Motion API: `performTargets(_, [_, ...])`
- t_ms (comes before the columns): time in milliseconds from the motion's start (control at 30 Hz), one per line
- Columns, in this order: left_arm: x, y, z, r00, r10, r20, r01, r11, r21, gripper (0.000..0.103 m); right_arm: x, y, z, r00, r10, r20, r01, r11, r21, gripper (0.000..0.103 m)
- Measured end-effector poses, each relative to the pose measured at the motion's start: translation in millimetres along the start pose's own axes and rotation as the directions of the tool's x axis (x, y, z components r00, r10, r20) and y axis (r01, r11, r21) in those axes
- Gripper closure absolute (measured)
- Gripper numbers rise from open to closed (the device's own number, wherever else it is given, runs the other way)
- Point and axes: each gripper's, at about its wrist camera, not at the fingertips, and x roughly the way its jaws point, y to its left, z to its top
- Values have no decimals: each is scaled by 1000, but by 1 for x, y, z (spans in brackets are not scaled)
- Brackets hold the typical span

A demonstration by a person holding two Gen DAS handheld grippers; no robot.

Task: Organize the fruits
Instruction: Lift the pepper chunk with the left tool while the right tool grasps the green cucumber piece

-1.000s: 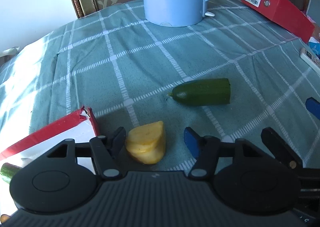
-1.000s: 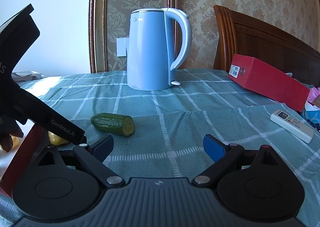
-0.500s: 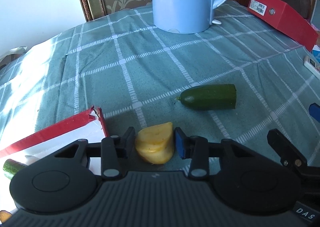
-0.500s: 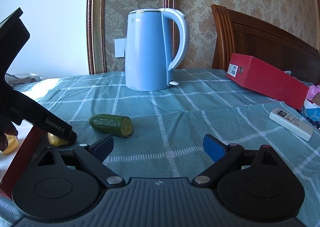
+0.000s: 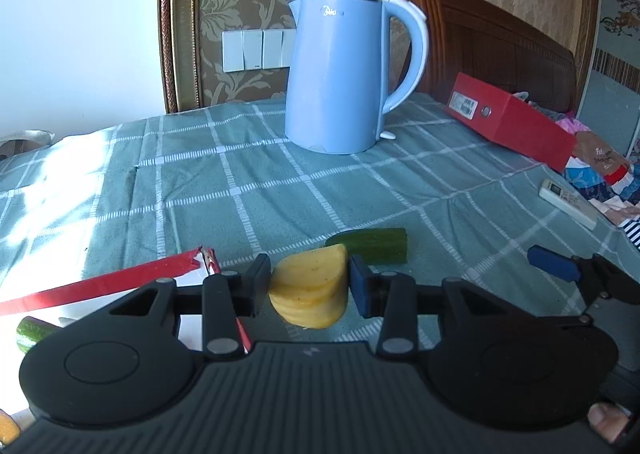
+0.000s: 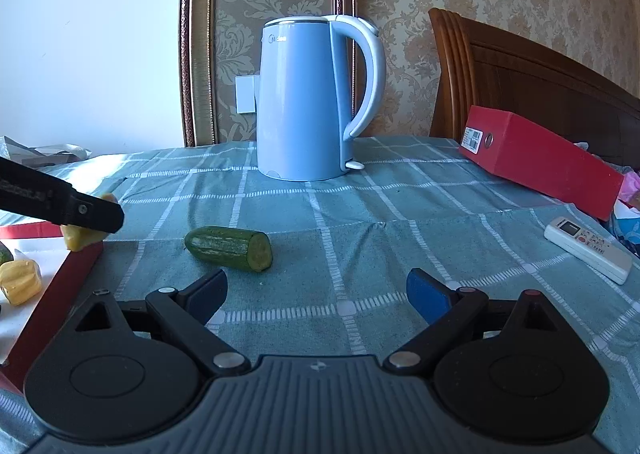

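Beside the red-rimmed tray (image 5: 100, 286), the left tongs (image 5: 309, 284) are clamped on the yellow fruit piece (image 5: 310, 292), lifted; next, carry it over the tray. Right tongs (image 6: 316, 292) gape empty near the cucumber half (image 6: 230, 248).

Checked tablecloth (image 6: 400, 222): kettle (image 6: 304, 102), cucumber half (image 6: 230, 248), red box (image 6: 540, 162), remote (image 6: 588, 248).

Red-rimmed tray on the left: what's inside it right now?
In the tray, the right wrist view shows a yellow piece and a green sliver at the frame edge; the left wrist view shows a cucumber end. The gripper bodies cover the rest.
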Motion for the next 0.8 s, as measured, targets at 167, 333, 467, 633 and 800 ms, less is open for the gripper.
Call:
performTargets(167, [-35, 3, -17, 995, -77, 71, 78, 997, -15, 65, 0, 4, 0, 1000, 5, -3, -5, 1000, -22, 6])
performTargets(333, [-62, -6, -39, 985, -151, 88, 151, 989, 8, 65, 1, 3, 0, 1000, 19, -12, -19, 1000, -19, 6])
performTargets(467, [-83, -5, -57, 977, -183, 109, 183, 983, 13, 65, 4, 9, 0, 996, 86, -30, -88, 992, -93, 6])
performTargets(633, [-100, 0, -79, 974, -196, 111, 195, 981, 20, 65, 9, 24, 3, 986, 168, -4, -163, 947, -278, 6])
performTargets(800, [-111, 7, -95, 976, -184, 114, 184, 983, 15, 65, 26, 34, 9, 962, 272, -34, -261, 871, -417, 7])
